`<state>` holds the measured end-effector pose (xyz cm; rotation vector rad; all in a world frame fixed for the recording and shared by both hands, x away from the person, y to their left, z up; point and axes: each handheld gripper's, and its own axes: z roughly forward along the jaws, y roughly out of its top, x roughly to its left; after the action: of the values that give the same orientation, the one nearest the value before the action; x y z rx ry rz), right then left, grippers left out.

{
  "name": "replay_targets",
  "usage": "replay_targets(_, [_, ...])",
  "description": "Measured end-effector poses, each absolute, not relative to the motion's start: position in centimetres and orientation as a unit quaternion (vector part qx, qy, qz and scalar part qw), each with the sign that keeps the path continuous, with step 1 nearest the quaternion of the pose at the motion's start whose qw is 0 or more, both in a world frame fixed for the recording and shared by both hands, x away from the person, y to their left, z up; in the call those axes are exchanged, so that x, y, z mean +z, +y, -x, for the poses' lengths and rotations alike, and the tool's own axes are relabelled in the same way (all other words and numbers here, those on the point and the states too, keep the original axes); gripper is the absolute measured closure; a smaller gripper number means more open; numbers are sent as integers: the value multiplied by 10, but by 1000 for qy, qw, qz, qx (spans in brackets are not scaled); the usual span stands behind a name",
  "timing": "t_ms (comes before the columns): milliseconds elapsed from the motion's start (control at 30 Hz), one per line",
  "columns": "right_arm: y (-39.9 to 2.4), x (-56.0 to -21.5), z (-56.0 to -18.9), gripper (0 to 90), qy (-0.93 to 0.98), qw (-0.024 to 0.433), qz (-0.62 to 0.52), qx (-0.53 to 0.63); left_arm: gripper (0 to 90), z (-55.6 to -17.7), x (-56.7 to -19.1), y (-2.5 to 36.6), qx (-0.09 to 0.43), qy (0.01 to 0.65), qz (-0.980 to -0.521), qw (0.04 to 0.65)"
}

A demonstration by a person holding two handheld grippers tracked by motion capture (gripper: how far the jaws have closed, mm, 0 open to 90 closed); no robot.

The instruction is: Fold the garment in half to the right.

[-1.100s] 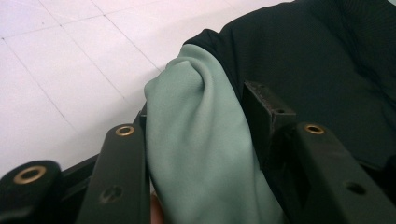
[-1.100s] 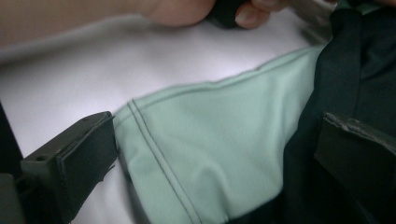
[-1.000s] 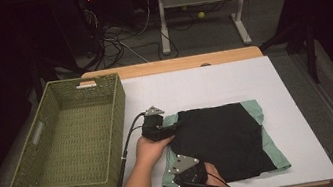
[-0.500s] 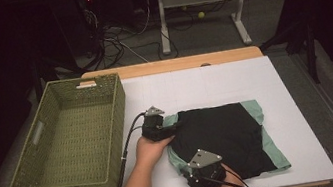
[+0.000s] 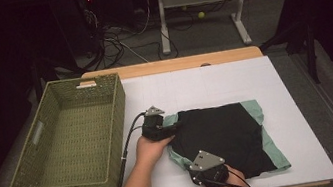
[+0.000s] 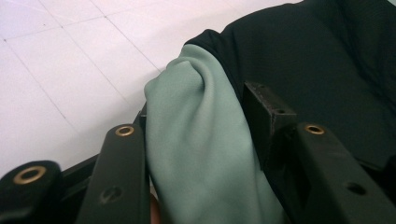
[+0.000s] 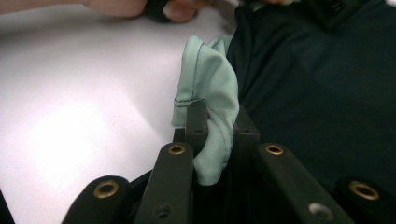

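Both grippers pinching shirt left green edge, right just closed on it; basket probably next, lying left

Soft matt cloth garment, black and mint, woven wicker basket, smooth white tabletop, perhaps laminate

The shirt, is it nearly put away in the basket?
Not yet. The shirt already lies folded flat on the white table. Right now both tongs pinch its green edge: the left tongs at the far corner, the right tongs, which have just been closing, at the near one. Lifting it into the basket, probably the next step, is left.
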<state>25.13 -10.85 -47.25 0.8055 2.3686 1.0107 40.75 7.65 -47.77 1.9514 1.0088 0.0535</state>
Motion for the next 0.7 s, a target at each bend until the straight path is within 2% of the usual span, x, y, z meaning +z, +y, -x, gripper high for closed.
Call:
replay_targets(100, [-113,-466,-250,823,849,233,-285,379,565,-405,-475,74,19,421,-782,458])
replay_targets(300, [-125,-453,-247,822,839,248,-278,397,653,-395,-460,62,60,434,-770,463])
replay_targets(700, [-145,-437,-239,823,802,277,-281,449,669,-384,-432,42,93,444,-759,467])
